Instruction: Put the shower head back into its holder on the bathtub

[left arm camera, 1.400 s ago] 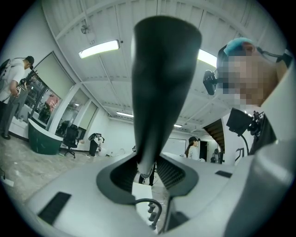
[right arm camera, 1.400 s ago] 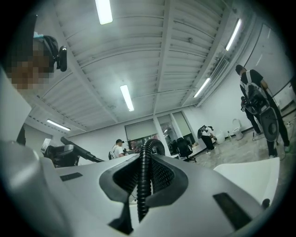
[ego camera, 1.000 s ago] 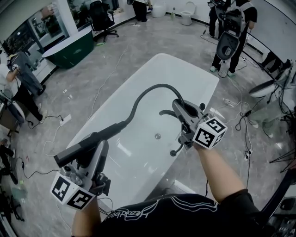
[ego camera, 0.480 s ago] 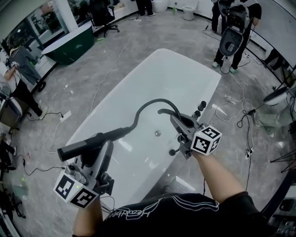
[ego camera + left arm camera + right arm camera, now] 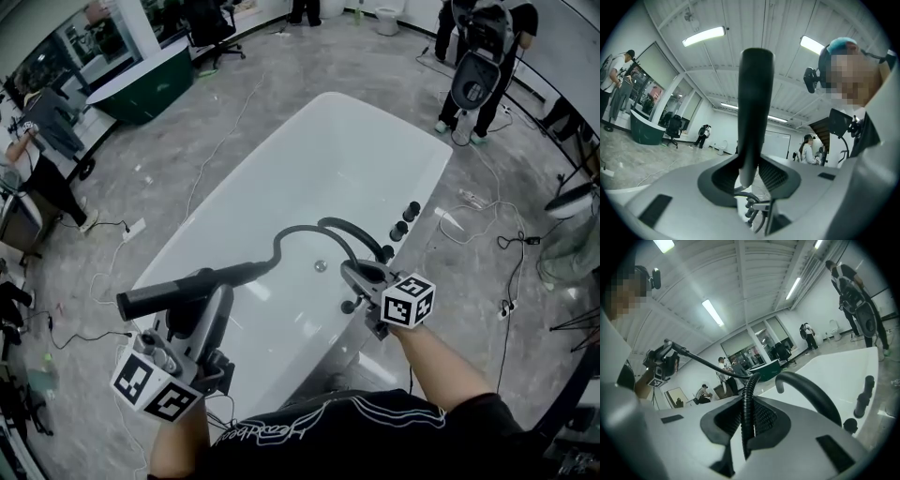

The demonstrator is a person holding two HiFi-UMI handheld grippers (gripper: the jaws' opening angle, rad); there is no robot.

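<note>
Lowered toward the bathtub (image 5: 375,141), right tool (image 5: 351,272) pinches hose (image 5: 281,246); left tool (image 5: 195,292) clamps shower head (image 5: 155,298), level, tip leftward.

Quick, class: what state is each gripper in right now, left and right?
Left gripper: closed on the shower head.
Right gripper: closed on the hose.

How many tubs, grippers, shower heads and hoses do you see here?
Tubs: 2, white tub, green tub
Grippers: 2, left gripper, right gripper
Shower head: 1
Hose: 1
Total: 6
</note>
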